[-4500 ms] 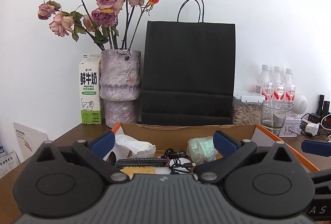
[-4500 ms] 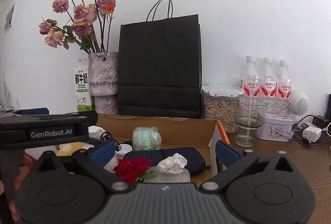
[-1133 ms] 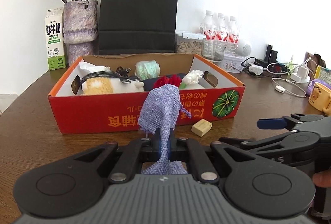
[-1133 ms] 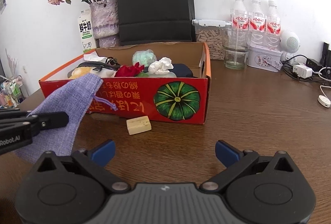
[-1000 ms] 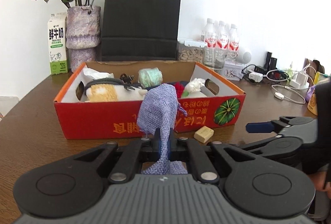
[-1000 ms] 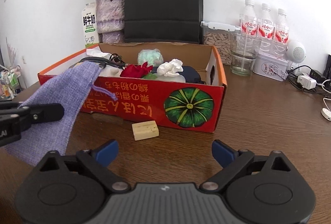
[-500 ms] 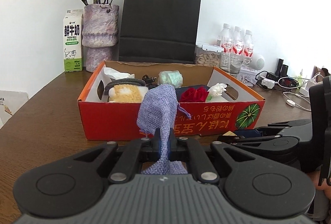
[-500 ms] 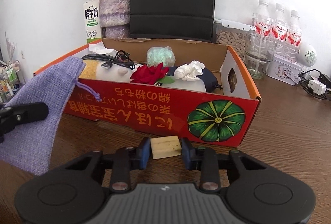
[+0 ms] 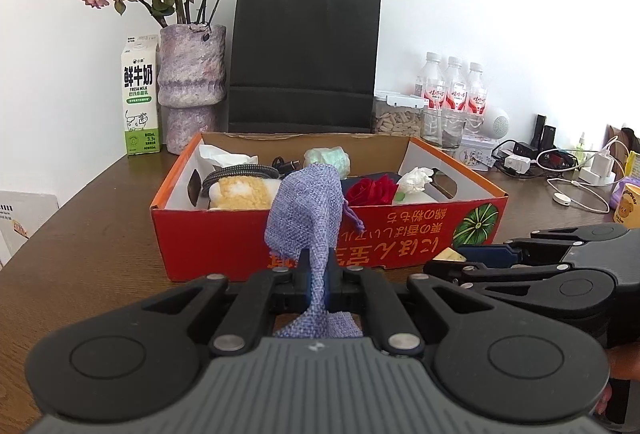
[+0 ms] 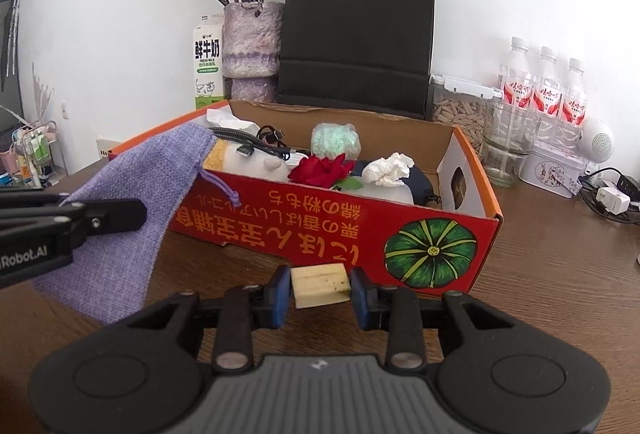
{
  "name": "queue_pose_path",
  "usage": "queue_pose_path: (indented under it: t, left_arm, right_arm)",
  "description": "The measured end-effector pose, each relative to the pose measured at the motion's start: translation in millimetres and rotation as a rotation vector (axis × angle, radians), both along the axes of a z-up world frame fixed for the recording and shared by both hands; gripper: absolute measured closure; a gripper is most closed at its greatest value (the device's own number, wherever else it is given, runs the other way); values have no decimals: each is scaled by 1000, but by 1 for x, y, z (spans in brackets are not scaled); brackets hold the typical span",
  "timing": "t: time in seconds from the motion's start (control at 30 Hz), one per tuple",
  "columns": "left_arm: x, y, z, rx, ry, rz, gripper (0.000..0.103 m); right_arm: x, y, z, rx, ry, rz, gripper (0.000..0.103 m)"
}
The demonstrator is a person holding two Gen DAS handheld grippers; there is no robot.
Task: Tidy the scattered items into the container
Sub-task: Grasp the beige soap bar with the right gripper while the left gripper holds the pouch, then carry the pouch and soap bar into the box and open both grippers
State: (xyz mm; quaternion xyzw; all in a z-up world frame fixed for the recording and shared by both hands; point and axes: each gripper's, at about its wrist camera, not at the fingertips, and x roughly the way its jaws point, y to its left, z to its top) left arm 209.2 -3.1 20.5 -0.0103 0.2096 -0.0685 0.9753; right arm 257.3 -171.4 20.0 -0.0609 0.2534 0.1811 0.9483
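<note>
2 sets of fingers over brown table (image 10: 560,274): left (image 9: 316,284) pinches purple pouch (image 9: 306,209), right (image 10: 319,292) clamps tan block (image 10: 320,285).

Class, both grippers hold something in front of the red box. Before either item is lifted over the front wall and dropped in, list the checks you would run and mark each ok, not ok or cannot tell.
1. Left gripper shut on the purple pouch: ok, cloth is pinched between the fingers.
2. Right gripper shut on the tan block: ok, both pads sit against its sides.
3. Block clear of the table: cannot tell from these views.
4. Free room in the red box: cannot tell; the rose, tissue and cables already crowd it.
5. Pouch drawstring clear of the box wall: not ok, it dangles against the front.
6. Grippers apart from each other: ok, side by side.
</note>
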Motion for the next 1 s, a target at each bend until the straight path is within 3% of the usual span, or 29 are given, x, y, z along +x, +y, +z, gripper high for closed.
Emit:
queue_pose_path:
  t: [0.2, 0.43, 0.73, 1.0]
  left_arm:
    - [-8, -6, 8, 8, -45, 2, 97]
    - [-12, -13, 38, 18, -125, -1, 97]
    - [20, -14, 82, 11, -221, 27, 97]
    - [73, -11, 70, -21, -195, 57, 97]
  right_arm:
    - [-20, -3, 19, 35, -78, 4, 72]
    - [-21, -8, 46, 77, -140, -1, 72]
    - [6, -9, 81, 116, -214, -16, 72]
    - [49, -4, 76, 121, -212, -36, 72]
